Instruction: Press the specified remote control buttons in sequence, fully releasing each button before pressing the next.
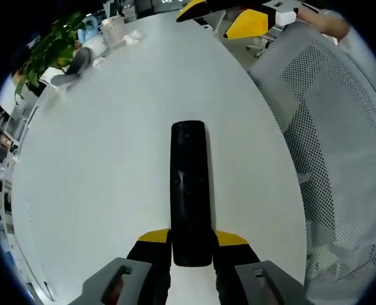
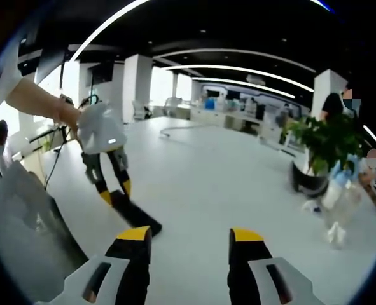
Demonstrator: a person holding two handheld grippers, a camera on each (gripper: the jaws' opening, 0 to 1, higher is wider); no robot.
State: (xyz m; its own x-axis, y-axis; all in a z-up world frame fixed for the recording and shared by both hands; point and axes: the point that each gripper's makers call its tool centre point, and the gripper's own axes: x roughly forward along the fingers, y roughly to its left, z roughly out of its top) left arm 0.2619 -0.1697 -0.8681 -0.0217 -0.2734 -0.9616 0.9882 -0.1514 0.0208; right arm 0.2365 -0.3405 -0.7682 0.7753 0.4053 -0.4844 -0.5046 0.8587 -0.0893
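Remote control (image 1: 189,190) lay lengthwise on the white table (image 1: 98,190), near end pinched between the left gripper (image 1: 191,249) jaws, pointing to 12 o'clock. Table edge ran close at 3 o'clock beside a mesh chair (image 1: 340,146); bare surface toward 9. Right gripper (image 2: 191,244) hovered spread, holding nothing; potted plant (image 2: 324,149) at 2 o'clock.

Left claw (image 1: 192,253) & right claw (image 2: 190,244): black jaws w/ yellow tips (grey housings behind).

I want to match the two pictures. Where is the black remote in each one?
Left gripper view: the remote lies in the middle, its near end between the left claw tips.
Right gripper view: the remote is at lower left, held by that other claw.
Shared landmark: the potted plant on the white table.
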